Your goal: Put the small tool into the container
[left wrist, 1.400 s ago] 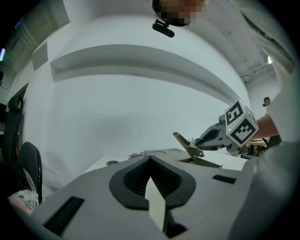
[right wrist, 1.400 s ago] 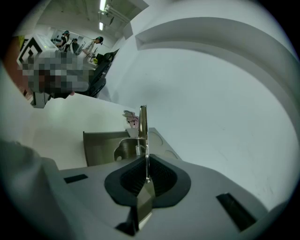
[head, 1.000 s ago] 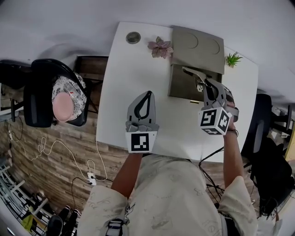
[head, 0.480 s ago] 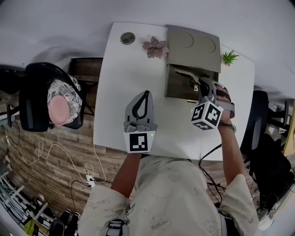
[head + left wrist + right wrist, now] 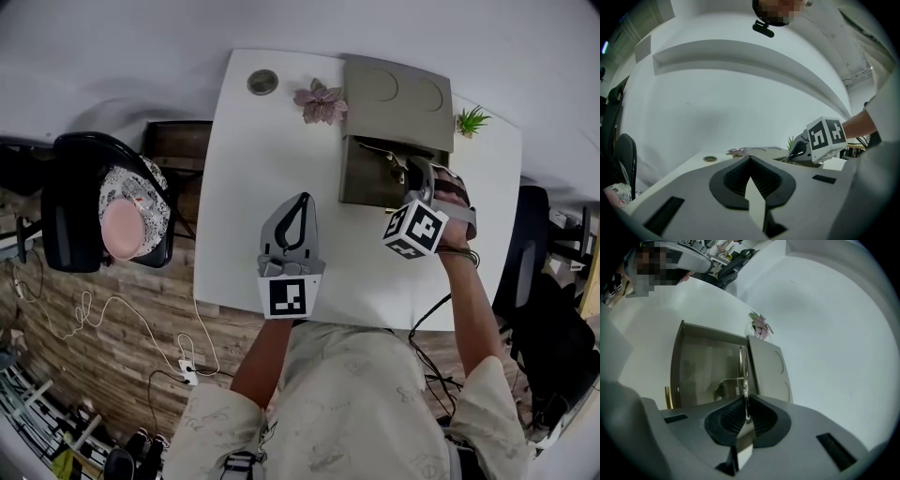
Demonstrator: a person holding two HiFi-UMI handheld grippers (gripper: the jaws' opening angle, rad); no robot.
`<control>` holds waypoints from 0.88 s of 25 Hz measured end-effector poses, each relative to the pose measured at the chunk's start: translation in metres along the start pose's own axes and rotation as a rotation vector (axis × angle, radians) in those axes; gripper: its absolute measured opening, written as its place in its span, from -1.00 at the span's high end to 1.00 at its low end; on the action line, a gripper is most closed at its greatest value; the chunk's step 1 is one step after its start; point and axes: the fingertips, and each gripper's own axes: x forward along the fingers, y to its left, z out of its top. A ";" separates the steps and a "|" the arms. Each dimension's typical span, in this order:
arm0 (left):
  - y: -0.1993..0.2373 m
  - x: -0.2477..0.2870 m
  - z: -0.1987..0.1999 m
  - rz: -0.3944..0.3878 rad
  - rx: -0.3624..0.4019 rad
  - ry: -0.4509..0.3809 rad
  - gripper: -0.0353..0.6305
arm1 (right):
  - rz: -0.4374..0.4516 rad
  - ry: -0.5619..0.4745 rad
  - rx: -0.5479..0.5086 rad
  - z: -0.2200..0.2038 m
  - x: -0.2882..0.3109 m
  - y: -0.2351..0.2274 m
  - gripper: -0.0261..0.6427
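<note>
Silvery slim tool (image 5: 742, 363) with a wire spring.

One each: table (image 5: 253, 206), box (image 5: 361, 187), tool (image 5: 378, 150), flower (image 5: 321, 101), plant (image 5: 472, 120), disc (image 5: 262, 82). Two grippers: left gripper (image 5: 302, 198), right gripper (image 5: 409, 172).

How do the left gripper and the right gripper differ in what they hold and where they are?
The left gripper holds nothing; the right gripper is shut on the small metal tool. The left gripper is above the bare white table; the right gripper is at the open grey container. Both have their jaws together.
</note>
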 end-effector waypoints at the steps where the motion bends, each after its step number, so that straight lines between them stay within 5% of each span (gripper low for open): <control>1: 0.000 0.001 -0.001 -0.002 0.004 0.004 0.88 | -0.002 0.005 -0.008 0.000 0.002 0.000 0.88; 22: -0.003 0.001 -0.003 -0.050 0.023 0.010 0.88 | 0.044 -0.010 -0.058 0.005 0.009 0.010 0.85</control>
